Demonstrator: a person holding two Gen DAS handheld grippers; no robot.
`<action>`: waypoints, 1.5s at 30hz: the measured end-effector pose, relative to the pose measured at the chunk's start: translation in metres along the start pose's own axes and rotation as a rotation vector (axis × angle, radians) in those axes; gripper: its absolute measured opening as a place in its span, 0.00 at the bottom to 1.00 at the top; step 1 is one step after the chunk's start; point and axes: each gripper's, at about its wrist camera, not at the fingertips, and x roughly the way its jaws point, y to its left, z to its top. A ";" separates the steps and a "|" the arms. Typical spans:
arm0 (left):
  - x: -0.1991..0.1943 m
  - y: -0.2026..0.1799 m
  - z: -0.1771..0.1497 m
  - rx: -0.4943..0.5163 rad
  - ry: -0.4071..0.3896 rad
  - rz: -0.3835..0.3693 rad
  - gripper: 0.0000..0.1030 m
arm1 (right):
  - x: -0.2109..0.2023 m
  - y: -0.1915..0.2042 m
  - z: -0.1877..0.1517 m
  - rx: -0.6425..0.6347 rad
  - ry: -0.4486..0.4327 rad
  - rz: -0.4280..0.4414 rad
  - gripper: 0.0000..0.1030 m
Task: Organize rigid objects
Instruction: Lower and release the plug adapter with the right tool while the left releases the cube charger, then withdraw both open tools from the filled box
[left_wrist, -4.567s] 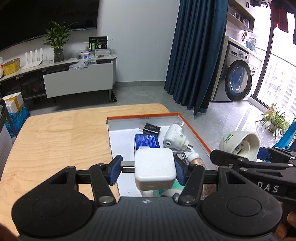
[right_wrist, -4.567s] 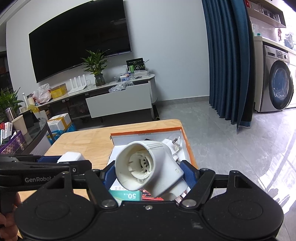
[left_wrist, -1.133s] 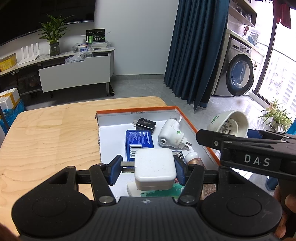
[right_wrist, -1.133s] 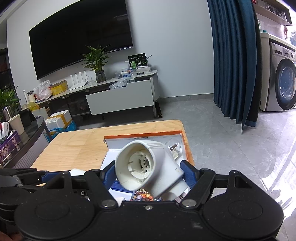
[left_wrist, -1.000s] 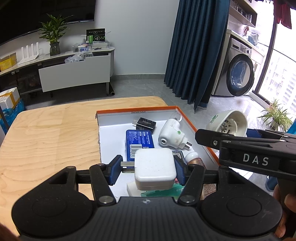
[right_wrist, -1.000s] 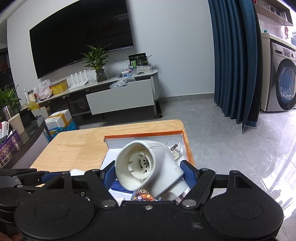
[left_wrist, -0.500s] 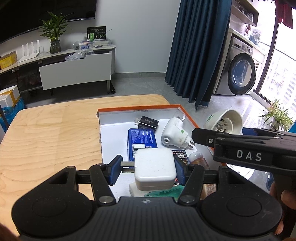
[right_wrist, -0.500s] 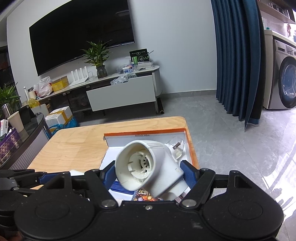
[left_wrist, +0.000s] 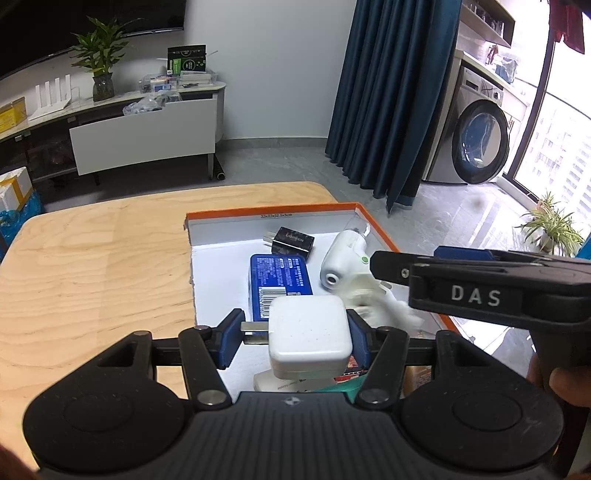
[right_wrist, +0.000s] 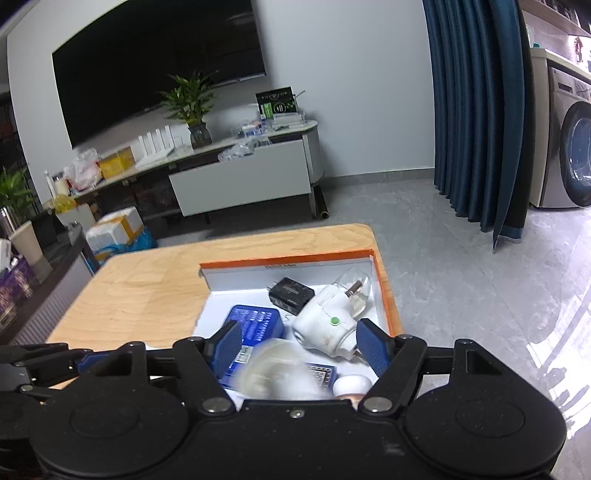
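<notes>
My left gripper (left_wrist: 293, 336) is shut on a white square charger (left_wrist: 308, 338), held above the near end of the orange-rimmed white box (left_wrist: 273, 213). My right gripper (right_wrist: 300, 345) is open over the same box (right_wrist: 389, 295); the white lamp socket (right_wrist: 280, 374) is a blur below its jaws, falling into the box. It also shows blurred in the left wrist view (left_wrist: 376, 301). In the box lie a blue tin (left_wrist: 280, 282), a black charger (left_wrist: 293, 240) and a white plug adapter (left_wrist: 341, 262).
The box sits at the right side of a wooden table (left_wrist: 96, 258). The right gripper's body (left_wrist: 480, 295) reaches in from the right of the left wrist view. More small items lie at the box's near end, partly hidden.
My right gripper has opened and let go of the white lamp socket, which drops into the box. Both grippers moved a little forward. The left grip is unchanged.
</notes>
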 end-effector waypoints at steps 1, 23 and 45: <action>0.002 0.000 0.000 -0.001 0.006 -0.007 0.57 | 0.001 -0.001 0.001 0.000 0.002 -0.006 0.80; 0.002 -0.025 0.011 0.042 -0.034 -0.106 0.73 | -0.066 -0.030 -0.001 0.059 -0.140 -0.108 0.84; -0.080 -0.021 -0.037 -0.091 0.024 0.189 1.00 | -0.130 -0.009 -0.053 0.019 -0.081 -0.072 0.93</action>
